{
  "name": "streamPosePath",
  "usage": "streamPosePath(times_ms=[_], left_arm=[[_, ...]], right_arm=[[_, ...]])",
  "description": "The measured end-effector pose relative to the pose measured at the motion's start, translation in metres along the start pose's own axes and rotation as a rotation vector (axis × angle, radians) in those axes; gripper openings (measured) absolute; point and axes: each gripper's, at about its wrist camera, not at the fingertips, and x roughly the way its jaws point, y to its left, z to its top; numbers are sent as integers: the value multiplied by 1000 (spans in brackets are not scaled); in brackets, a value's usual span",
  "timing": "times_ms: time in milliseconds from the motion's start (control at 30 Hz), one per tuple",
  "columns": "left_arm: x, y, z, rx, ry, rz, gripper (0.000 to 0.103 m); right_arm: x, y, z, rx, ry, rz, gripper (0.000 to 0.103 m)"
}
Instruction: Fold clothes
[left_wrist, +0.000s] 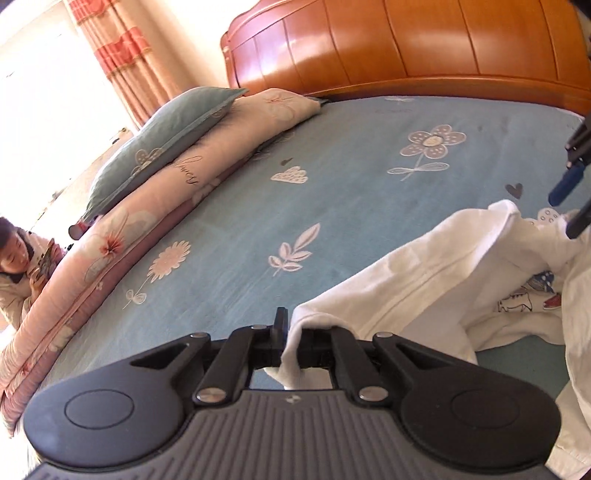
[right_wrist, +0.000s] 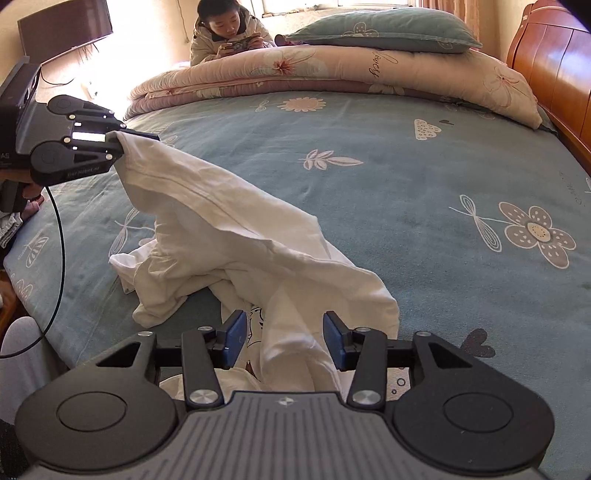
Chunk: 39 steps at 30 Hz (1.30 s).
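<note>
A crumpled white garment (right_wrist: 236, 243) with a small printed picture lies on the blue flowered bedspread (right_wrist: 406, 177). My left gripper (left_wrist: 291, 332) is shut on one edge of the white garment (left_wrist: 424, 273) and lifts it off the bed; from the right wrist view the left gripper (right_wrist: 122, 142) hangs at the left with cloth draped from it. My right gripper (right_wrist: 284, 339) stands open, its blue pads (right_wrist: 234, 338) on either side of a raised fold of the garment. At the right edge of the left wrist view the right gripper (left_wrist: 567, 206) shows over the cloth.
A folded pink quilt (right_wrist: 332, 74) with a teal pillow (right_wrist: 388, 31) on it lines the far side of the bed. A person (right_wrist: 229, 33) leans on the quilt looking at a phone. A wooden headboard (left_wrist: 406, 44) closes one end. A cable (right_wrist: 59, 258) hangs from the left gripper.
</note>
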Motion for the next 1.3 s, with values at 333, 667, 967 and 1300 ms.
streamPosePath(times_ms=[333, 667, 967, 1300], left_arm=[[-35, 30, -93, -249, 48, -22, 4], [-37, 48, -164, -427, 149, -40, 4], [-23, 52, -166, -417, 159, -56, 5], [-26, 54, -169, -414, 172, -77, 7]], right_arm=[[32, 24, 28, -109, 35, 4, 53], [70, 57, 53, -261, 96, 10, 52], [66, 107, 22, -599, 147, -49, 52], [109, 116, 36, -968, 202, -31, 38]])
